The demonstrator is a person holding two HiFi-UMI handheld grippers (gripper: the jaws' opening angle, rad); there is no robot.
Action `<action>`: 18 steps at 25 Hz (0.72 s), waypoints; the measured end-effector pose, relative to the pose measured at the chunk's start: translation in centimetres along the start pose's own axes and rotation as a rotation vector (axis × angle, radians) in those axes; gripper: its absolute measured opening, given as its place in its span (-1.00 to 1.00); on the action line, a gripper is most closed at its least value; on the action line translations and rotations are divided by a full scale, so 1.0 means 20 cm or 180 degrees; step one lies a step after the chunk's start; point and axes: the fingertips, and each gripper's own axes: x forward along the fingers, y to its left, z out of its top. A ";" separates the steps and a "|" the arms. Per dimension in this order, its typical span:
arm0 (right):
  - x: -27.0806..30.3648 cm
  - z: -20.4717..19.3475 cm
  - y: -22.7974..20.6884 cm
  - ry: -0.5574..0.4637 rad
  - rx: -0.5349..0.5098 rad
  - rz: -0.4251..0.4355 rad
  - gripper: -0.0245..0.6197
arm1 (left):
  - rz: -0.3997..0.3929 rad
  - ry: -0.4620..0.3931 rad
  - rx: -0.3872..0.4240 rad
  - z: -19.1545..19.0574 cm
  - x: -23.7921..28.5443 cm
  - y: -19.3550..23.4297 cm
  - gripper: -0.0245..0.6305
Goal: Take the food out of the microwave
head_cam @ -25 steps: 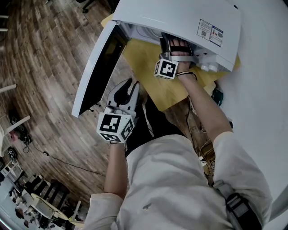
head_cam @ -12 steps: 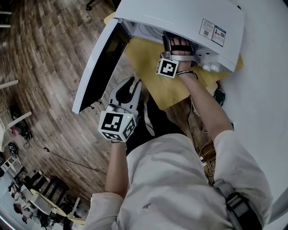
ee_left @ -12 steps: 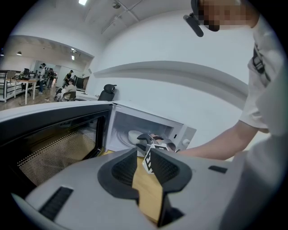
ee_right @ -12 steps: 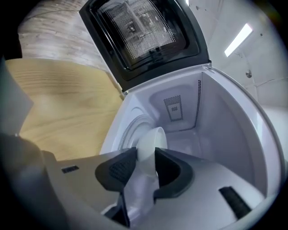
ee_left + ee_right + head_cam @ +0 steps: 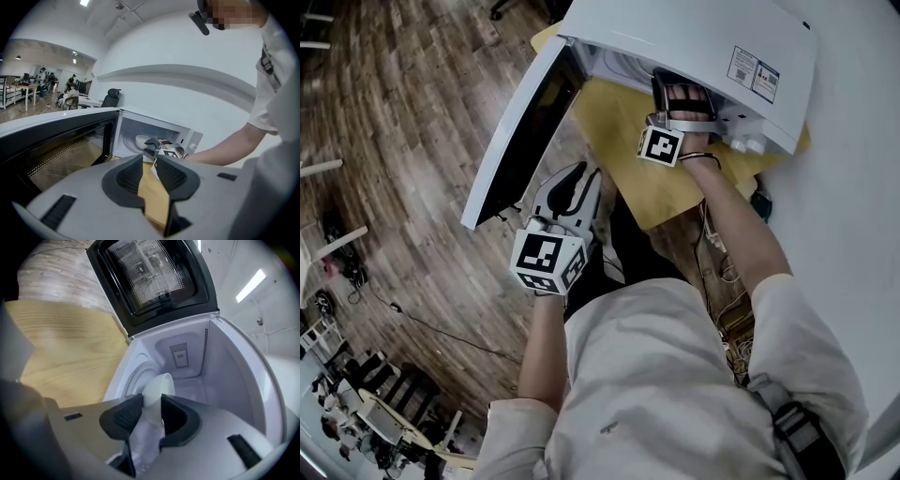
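A white microwave [image 5: 694, 37] stands with its door [image 5: 520, 131] swung wide to the left. My right gripper [image 5: 680, 94] reaches into the cavity, its tips hidden under the top in the head view. In the right gripper view a white bowl [image 5: 158, 385] stands on the turntable, and the right gripper [image 5: 151, 411] has just been closing, with both pads against the rim between them. The left gripper [image 5: 581, 178] hangs in front of the door, apart from it, open with nothing between its fingers. From the left gripper [image 5: 150, 173] the bowl [image 5: 142, 139] shows inside the cavity.
The microwave sits on a yellow wooden board [image 5: 628, 159] beside a white tabletop [image 5: 853, 187]. The open door juts out over the wooden floor [image 5: 394, 141]. Cables hang below the table edge [image 5: 727, 272]. The cavity walls [image 5: 220, 362] close in around the bowl.
The head view has drifted a little, so everything sits slightly to the right. Both grippers keep their places relative to the microwave.
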 end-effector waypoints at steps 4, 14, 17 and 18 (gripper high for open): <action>-0.07 0.02 -0.03 0.0006 0.0009 -0.0005 -0.56 | -0.0049 -0.0001 0.0020 0.00 -0.05 0.01 -0.65; -0.34 0.07 -0.05 0.0176 0.0103 0.0020 -0.57 | -0.0308 -0.0040 0.0214 0.03 -0.23 0.03 -0.65; -0.45 0.10 -0.05 0.0246 0.0176 0.0082 -0.58 | -0.0391 -0.0067 0.0243 0.04 -0.30 0.01 -0.65; -0.50 0.11 -0.04 0.0267 0.0206 0.0115 -0.58 | -0.0421 -0.0069 0.0252 0.04 -0.33 0.00 -0.65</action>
